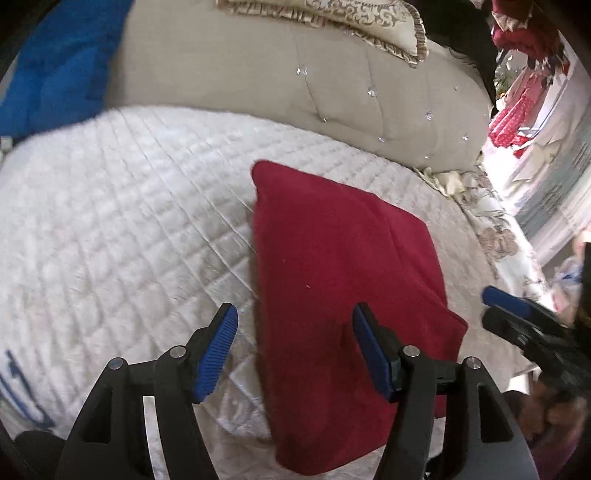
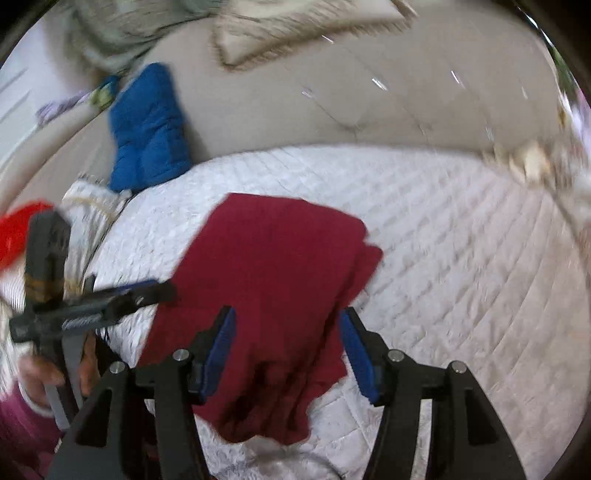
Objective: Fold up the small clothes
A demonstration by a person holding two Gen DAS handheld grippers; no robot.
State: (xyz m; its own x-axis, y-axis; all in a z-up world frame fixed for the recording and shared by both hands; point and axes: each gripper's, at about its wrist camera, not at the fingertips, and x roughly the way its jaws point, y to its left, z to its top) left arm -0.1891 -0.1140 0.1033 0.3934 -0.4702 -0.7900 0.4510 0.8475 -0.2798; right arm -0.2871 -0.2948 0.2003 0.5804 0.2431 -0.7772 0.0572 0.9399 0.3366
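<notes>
On a white quilted bedspread [image 1: 122,221], a dark red garment [image 1: 343,280] is laid out, folded into a roughly rectangular shape. From the right wrist view its near edge is seen bunched and uneven, with layered folds along its right side. The cloth is judged to be soft, light and limp, likely to sag and shift when lifted, and not fragile. A hold is best taken at two corners or along one straight edge, with all layers pinched together so that the fold is not lost.

Above the garment the left gripper [image 1: 293,350] is held with its blue-padded fingers parted and nothing between them; the near left part of the cloth is seen below through the gap, not touched. The right gripper [image 2: 288,350] is likewise spread apart and empty over the near end of the garment. Neither gripper is pressed on the fabric. A hand [image 2: 40,373] is seen around the handle of the left gripper at the left edge of the right wrist view.

Beyond the bedspread a beige tufted headboard [image 1: 369,103] studded with small crystals is seen, with a frilled patterned cushion [image 1: 354,22] against its top. A blue padded item [image 2: 147,129] is propped at the headboard's left. To the right, a floral sheet [image 1: 498,229] is seen at the bed's edge, and red and pink clothes [image 1: 517,107] hang farther off.
</notes>
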